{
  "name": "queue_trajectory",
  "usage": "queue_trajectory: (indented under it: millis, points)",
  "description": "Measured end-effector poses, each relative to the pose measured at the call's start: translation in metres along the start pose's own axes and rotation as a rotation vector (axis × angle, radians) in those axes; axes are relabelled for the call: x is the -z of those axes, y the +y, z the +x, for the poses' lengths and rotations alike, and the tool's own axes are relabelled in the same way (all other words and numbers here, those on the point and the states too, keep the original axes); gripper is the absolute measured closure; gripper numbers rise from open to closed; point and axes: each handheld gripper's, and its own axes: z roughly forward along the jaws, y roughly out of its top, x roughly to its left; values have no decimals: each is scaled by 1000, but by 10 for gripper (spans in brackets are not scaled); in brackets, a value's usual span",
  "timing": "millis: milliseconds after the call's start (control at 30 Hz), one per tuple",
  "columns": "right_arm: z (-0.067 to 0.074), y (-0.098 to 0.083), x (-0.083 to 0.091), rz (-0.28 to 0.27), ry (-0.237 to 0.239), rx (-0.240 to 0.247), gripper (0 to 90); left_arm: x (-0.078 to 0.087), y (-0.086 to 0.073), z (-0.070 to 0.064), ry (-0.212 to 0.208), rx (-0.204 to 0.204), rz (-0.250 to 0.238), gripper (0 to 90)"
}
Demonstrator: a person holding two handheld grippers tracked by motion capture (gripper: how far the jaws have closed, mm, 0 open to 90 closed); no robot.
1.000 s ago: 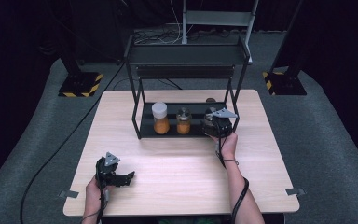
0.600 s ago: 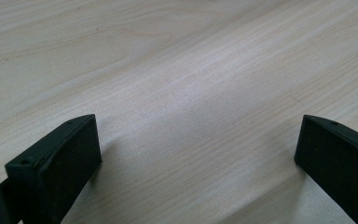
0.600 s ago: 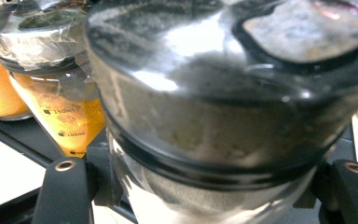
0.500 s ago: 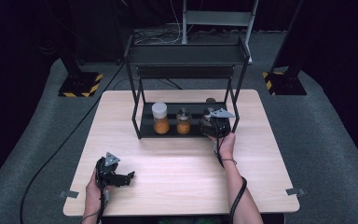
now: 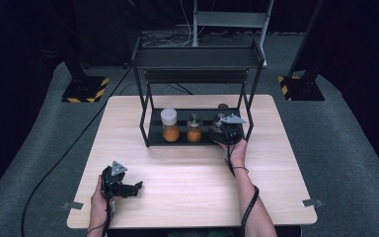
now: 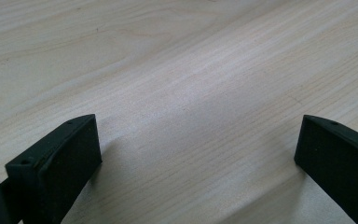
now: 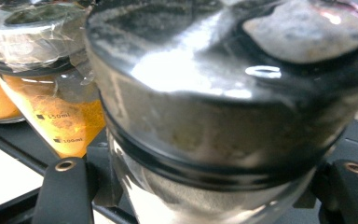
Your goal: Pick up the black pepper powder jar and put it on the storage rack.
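Fingers of the right gripper [image 7: 205, 186] are clamped on a glass jar with a silver lid [image 7: 223, 121], at 3 o'clock on the black rack's lower shelf [image 5: 155, 134]. A straight, level pull is advised, clear of the orange-filled jar [image 7: 60, 116]. Left gripper [image 5: 128, 189] fingers rest apart, empty, on the pale wooden desk [image 6: 177, 70].

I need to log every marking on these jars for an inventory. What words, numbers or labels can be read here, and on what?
"150ml" – printed beside a small black square on the glass of the orange-filled jar, right gripper view.
"100ml" – the graduation mark below it on that jar.
The large jar between the right gripper's jaws bears no readable text.
The white-lidded jar in the high view is too small to show any marking.
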Motion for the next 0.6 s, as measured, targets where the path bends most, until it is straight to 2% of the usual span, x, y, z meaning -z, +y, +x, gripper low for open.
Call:
queue_trajectory:
  millis: [600]
  points:
    - [3,1,-9,6,6,-1,302,0,0,0,0,-1,0,1]
